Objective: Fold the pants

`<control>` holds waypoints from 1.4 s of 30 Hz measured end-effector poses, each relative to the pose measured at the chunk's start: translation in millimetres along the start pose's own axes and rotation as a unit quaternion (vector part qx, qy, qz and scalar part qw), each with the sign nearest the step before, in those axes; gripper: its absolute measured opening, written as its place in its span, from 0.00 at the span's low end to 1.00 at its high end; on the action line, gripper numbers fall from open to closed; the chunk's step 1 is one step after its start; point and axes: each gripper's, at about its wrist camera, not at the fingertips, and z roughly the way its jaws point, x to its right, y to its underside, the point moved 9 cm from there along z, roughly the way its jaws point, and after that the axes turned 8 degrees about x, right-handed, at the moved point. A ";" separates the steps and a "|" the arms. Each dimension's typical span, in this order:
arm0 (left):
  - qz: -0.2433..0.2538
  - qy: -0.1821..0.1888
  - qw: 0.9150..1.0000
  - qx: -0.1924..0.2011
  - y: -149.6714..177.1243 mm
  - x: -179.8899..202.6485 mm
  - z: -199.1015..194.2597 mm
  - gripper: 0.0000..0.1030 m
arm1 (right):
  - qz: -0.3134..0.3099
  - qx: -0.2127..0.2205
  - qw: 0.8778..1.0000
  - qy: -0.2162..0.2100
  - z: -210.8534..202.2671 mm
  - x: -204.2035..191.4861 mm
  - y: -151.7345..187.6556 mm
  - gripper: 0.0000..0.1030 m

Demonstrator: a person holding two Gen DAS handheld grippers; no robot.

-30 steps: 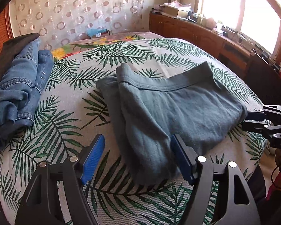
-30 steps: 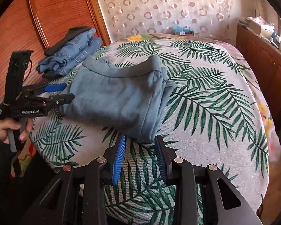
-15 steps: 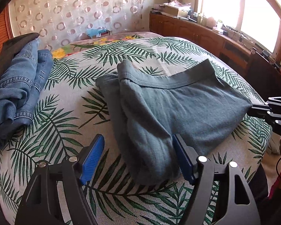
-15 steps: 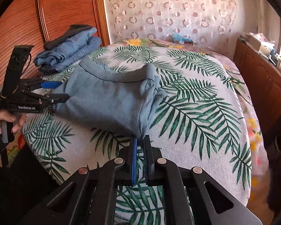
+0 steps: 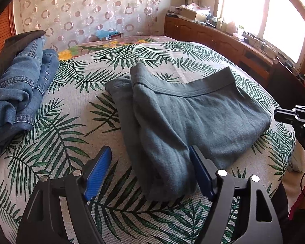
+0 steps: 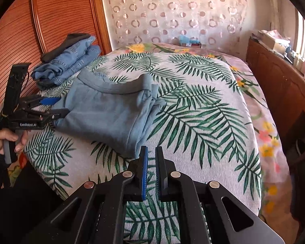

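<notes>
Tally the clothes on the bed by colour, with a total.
Grey-blue pants: 1
Blue denim jeans: 2, as far as the stack shows
Dark garment, under the jeans: 1
Total: 4

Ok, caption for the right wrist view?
Right gripper nearly shut at the folded pants' corner; left gripper open at the far edge.
</notes>
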 end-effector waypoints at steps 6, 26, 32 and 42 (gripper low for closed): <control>-0.009 0.003 1.000 -0.001 0.9 -0.9 0.9 0.77 | 0.016 0.001 1.000 0.003 21.1 -4.3 -12.2 0.17; -0.018 0.009 1.000 -0.009 1.1 -2.8 1.9 0.78 | 0.083 -0.035 0.996 -0.017 77.0 -0.9 -27.1 0.56; -0.013 -0.004 1.000 0.005 -18.1 -15.0 -3.4 0.78 | 0.072 -0.036 0.997 -0.014 85.0 -0.5 -32.4 0.56; -0.035 -0.002 0.999 -0.005 -50.8 -39.6 31.1 0.74 | 0.061 -0.033 0.998 -0.012 94.3 -4.3 -36.7 0.56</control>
